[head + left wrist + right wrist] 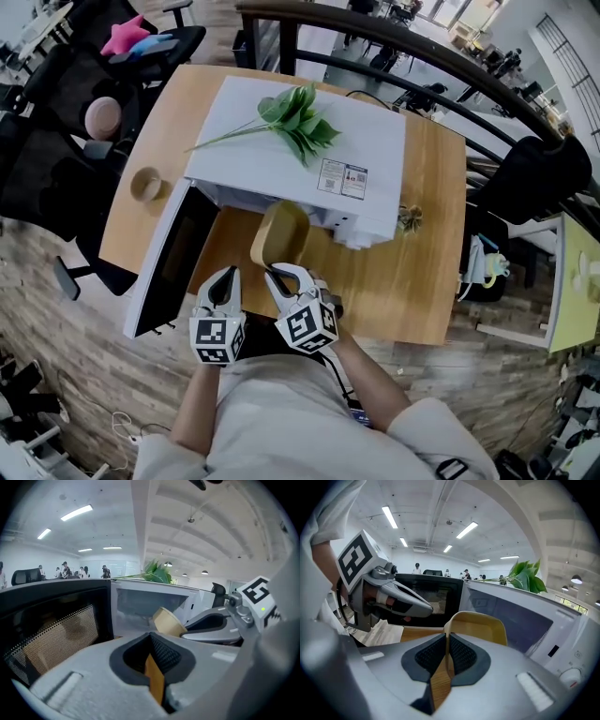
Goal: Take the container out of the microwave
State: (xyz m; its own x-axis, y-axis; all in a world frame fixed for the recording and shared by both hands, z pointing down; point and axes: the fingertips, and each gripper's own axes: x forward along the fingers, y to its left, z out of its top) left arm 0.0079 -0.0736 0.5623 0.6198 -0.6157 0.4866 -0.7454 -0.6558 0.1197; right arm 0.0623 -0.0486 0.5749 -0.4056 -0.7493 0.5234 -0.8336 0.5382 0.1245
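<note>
The white microwave (309, 159) stands on the wooden table (412, 291) with its dark door (173, 258) swung open to the left. A tan, shallow container (279, 234) hangs tilted just in front of the oven's opening, outside the cavity. My right gripper (275, 274) is shut on its near rim; in the right gripper view the pads pinch the container's thin edge (480, 625). My left gripper (223, 277) is beside it on the left, shut and holding nothing, with only the table showing past its jaws (150, 641). The container (168, 620) also shows in the left gripper view.
A leafy green sprig (295, 117) lies on top of the microwave. A small round tan cup (145, 183) sits on the table left of the door. Dark office chairs (56, 159) stand at the left, and a dark railing (441, 56) curves behind the table.
</note>
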